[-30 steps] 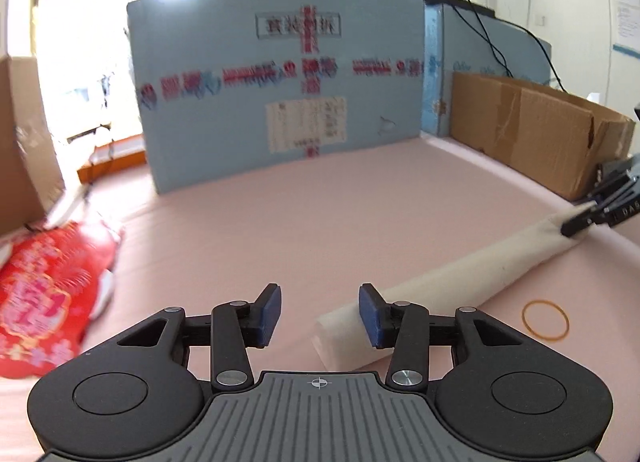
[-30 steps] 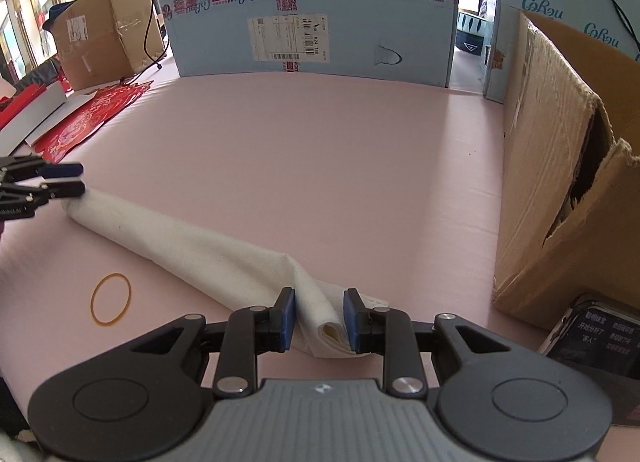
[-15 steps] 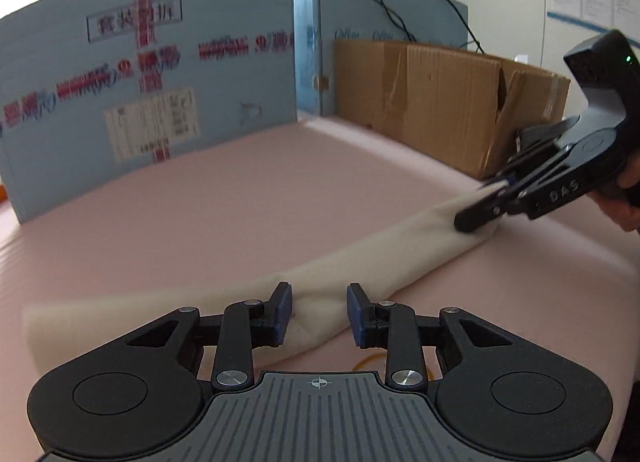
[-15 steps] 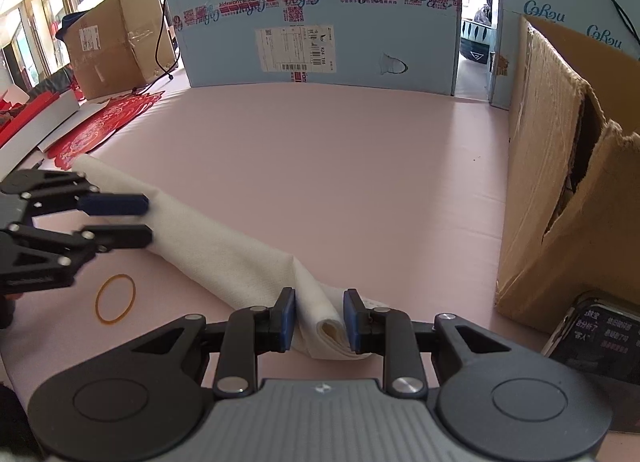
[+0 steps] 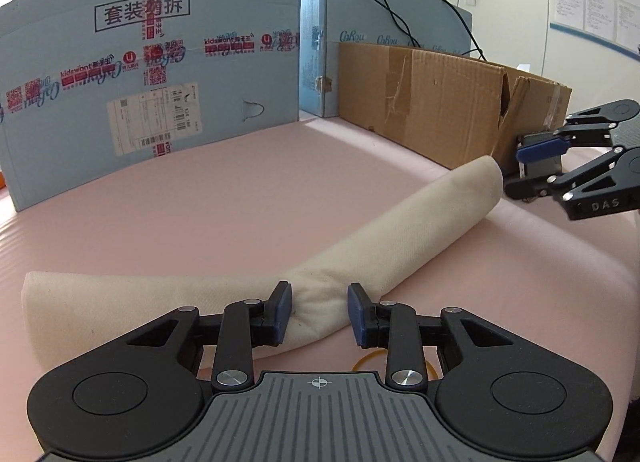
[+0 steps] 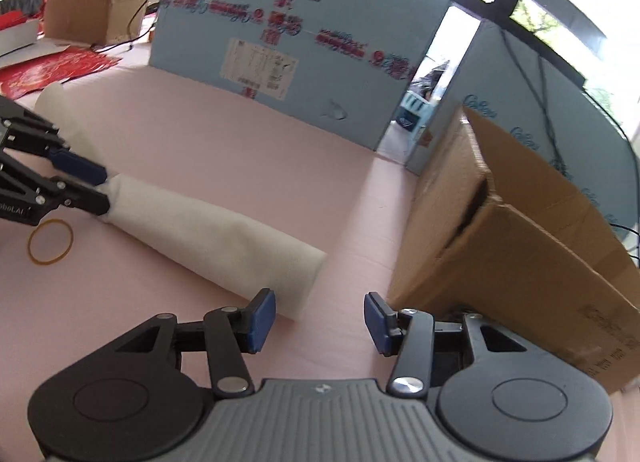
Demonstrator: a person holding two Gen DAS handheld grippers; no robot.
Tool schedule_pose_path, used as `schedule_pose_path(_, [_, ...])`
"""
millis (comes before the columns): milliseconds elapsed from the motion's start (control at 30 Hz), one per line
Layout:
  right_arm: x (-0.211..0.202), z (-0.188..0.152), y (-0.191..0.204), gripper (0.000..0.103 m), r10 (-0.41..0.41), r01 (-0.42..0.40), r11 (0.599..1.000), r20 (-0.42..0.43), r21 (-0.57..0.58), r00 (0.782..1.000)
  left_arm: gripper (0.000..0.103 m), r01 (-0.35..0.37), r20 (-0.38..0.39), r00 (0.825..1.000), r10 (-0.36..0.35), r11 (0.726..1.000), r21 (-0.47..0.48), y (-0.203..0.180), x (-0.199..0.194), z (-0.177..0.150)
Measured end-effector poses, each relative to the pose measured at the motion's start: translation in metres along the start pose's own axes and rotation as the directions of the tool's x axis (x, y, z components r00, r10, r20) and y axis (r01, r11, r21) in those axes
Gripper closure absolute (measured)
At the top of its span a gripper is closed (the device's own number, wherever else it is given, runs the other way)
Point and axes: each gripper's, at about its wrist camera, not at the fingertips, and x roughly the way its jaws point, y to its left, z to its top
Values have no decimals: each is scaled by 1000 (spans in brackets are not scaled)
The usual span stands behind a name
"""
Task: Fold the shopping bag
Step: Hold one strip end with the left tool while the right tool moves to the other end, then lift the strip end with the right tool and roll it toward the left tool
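The cream cloth shopping bag lies rolled into a long tube on the pink mat. My left gripper straddles the middle of the roll, its blue pads pressing both sides. From the right wrist view the left gripper pinches the bag from above and below. My right gripper has its jaws opening, with nothing between them; the roll's near end lies just beyond its left fingertip. In the left wrist view the right gripper stands just off the roll's far end.
A yellow rubber band lies on the mat beside the roll, near the left gripper. A brown cardboard box stands close on the right. A blue printed carton walls off the back. Red printed sheets lie at the far left.
My left gripper moved from the roll's end to its middle and shut on it. My right gripper let go of the other end, opened, drew back and turned.
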Motion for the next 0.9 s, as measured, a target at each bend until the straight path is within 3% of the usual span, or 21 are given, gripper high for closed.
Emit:
schedule_pose_path(67, [-15,-4,-10,51,39,-41,992,26,115,999,72,10,5,1000,-10,1000,-12,3,0,0])
schedule_pose_path(133, [-22,-11,-22,51,155,-164,950,55,267,986,72,14,8,1000,-14,1000,-14,3,1,-1])
schedule_pose_path(167, [-19,-15,-25,51,243,-253,901,71,352,967,71,13,9,1000,-13,1000,-12,3,1,0])
schedule_pose_path(233, [-3,-21,-27,51,402,-399,767,107,503,909,69,12,10,1000,-12,1000,-3,2,1,0])
schedule_pose_path(367, [41,-17,-12,51,494,-439,578,133,687,859,68,2,12,1000,-2,1000,17,-2,2,-1])
schedule_pose_path(433, [58,-12,-2,51,515,-439,522,139,732,846,68,1,12,1000,-2,1000,19,-2,2,-1])
schedule_pose_path(533, [70,-4,17,51,473,-427,519,168,741,865,67,8,13,1000,-8,1000,15,-1,2,-1])
schedule_pose_path(633, [67,4,36,50,388,-376,588,158,716,908,63,10,13,1000,-11,1000,23,-2,3,-1])
schedule_pose_path(767, [62,16,64,51,276,-294,722,129,626,953,59,13,11,1000,-14,999,37,-5,3,-2])
schedule_pose_path(900, [61,23,81,60,205,-227,815,101,533,974,59,37,21,999,-37,999,7,1,1,-2])
